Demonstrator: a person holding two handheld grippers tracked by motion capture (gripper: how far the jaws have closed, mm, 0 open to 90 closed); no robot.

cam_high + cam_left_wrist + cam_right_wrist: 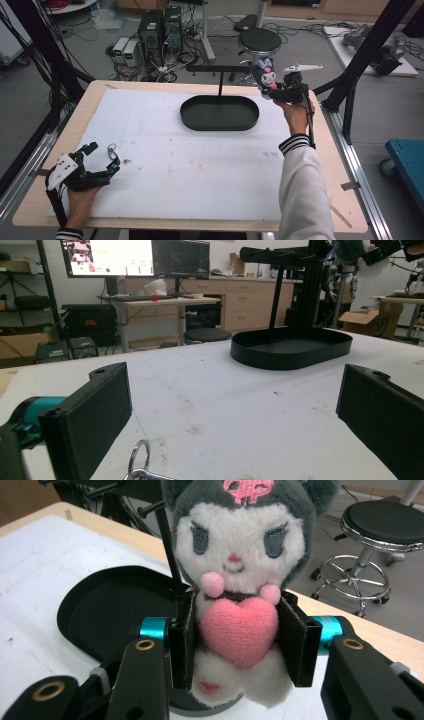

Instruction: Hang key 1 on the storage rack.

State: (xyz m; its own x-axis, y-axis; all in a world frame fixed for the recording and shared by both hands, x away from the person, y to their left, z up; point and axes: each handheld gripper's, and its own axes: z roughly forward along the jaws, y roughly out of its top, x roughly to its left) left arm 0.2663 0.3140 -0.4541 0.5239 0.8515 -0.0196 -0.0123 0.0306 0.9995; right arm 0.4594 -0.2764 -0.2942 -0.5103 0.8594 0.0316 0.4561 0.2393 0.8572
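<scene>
Even, soft overhead room light, no hard shadows; the white desk looks bright without glare. All views are slightly soft; the monitors in the left gripper view blow out

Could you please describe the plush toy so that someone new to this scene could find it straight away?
Start at the black oval tray on the white table cover, then look just past its right end. There the right tool holds the plush toy above the table. It is the one soft thing here: white face, dark grey hood, and a pink heart at its chest.
</scene>
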